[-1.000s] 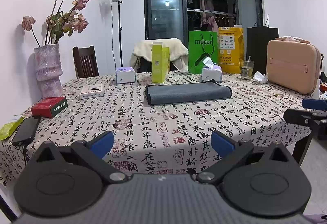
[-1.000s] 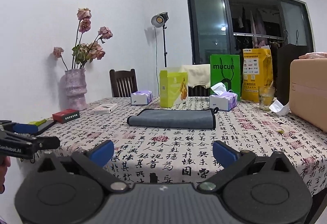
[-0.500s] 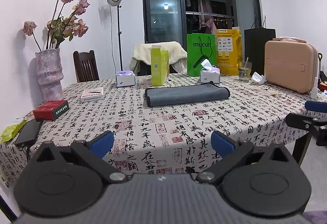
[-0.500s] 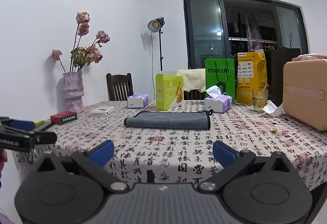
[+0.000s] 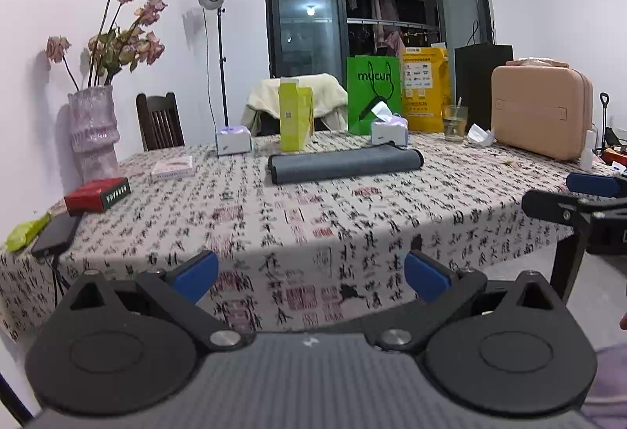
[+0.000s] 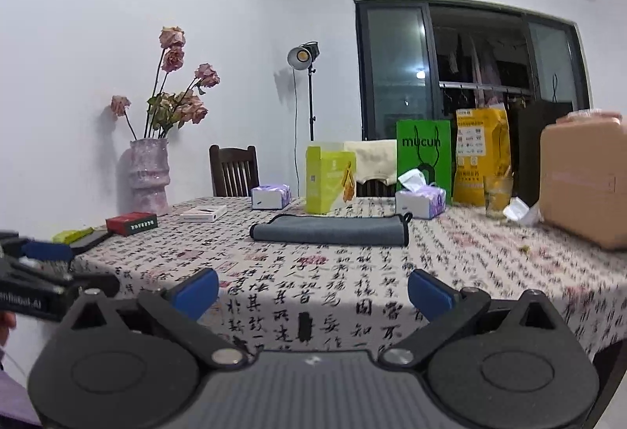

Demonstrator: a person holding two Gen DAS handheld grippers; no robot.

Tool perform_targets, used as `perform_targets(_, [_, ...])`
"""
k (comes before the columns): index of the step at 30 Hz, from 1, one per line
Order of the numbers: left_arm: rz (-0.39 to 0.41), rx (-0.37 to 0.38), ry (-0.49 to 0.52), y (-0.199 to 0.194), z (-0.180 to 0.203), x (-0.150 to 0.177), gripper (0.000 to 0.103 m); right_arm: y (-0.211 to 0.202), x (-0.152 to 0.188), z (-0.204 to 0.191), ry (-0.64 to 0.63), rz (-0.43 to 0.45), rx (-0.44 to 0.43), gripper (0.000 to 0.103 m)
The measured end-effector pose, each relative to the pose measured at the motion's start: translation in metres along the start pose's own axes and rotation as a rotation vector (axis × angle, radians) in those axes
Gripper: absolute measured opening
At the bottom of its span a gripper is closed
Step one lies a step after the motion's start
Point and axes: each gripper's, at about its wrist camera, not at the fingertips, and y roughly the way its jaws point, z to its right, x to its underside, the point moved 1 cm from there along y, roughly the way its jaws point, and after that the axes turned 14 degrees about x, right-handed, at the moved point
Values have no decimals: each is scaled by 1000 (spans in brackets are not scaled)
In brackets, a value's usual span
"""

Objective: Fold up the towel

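A dark grey towel (image 5: 345, 163) lies folded into a long flat strip on the far middle of the table; it also shows in the right wrist view (image 6: 329, 230). My left gripper (image 5: 311, 277) is open and empty, held off the table's near edge, well short of the towel. My right gripper (image 6: 312, 292) is open and empty, also back from the near edge. The right gripper shows at the right edge of the left wrist view (image 5: 576, 201). The left gripper shows at the left edge of the right wrist view (image 6: 43, 272).
The table (image 5: 313, 217) has a calligraphy-print cloth. On it: a pink vase with dried roses (image 5: 93, 133), a red box (image 5: 98, 194), a phone (image 5: 55, 235), two tissue boxes (image 5: 390, 129), a yellow-green carton (image 5: 294, 118), bags, a glass (image 5: 455, 117), a beige case (image 5: 542, 113). Chairs stand behind.
Both grippers have drawn back and dropped lower relative to the table, so the towel looks farther away. Both stay open. The towel has not moved.
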Motion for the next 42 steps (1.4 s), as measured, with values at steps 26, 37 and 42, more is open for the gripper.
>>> perform_targets(26, [40,12,10,-16,9,5,103,-25,12,-15,17,14,-14,103])
perform_targets(37, [43,6,9,-17,7,5,103,-22,12,-16,22,2,-17,103])
perform_targets(42, [43,6,9,-17,7,5,103,-22,13,-16,22,2,-17,103])
